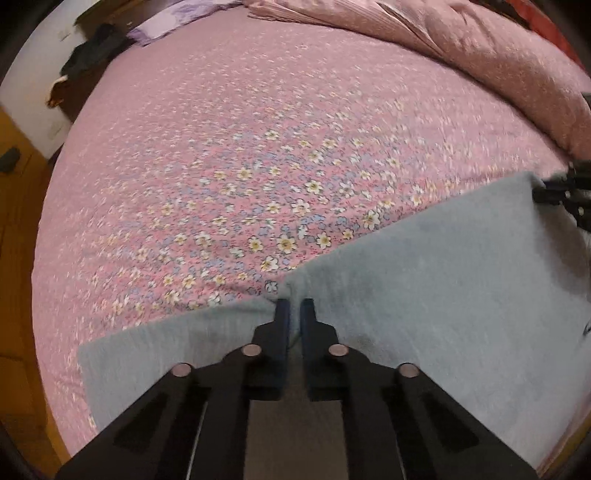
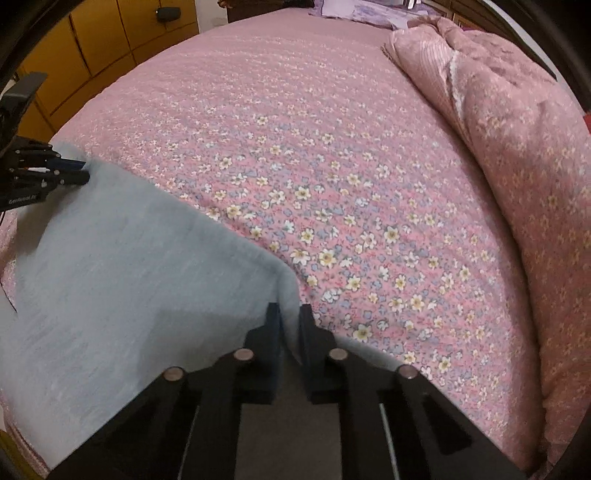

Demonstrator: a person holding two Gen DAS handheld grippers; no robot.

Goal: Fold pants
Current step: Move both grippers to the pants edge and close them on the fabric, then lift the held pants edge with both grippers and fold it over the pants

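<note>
Light blue-grey pants (image 1: 424,295) lie at the near edge of a bed with a pink flowered sheet (image 1: 258,147). My left gripper (image 1: 294,306) is shut on the cloth's far edge, which bunches between its fingers. My right gripper (image 2: 289,312) is shut on another corner of the same edge of the pants (image 2: 110,277). The cloth is stretched between the two grippers. The right gripper shows at the right edge of the left wrist view (image 1: 539,194). The left gripper shows at the left edge of the right wrist view (image 2: 85,173).
A rolled pink quilt (image 2: 517,166) lies along the bed's right side. A lilac pillow (image 1: 173,22) lies at the head. Dark clothes (image 1: 92,55) sit on a white unit left of the bed. Yellow wooden cabinets (image 2: 110,44) stand beyond the left side.
</note>
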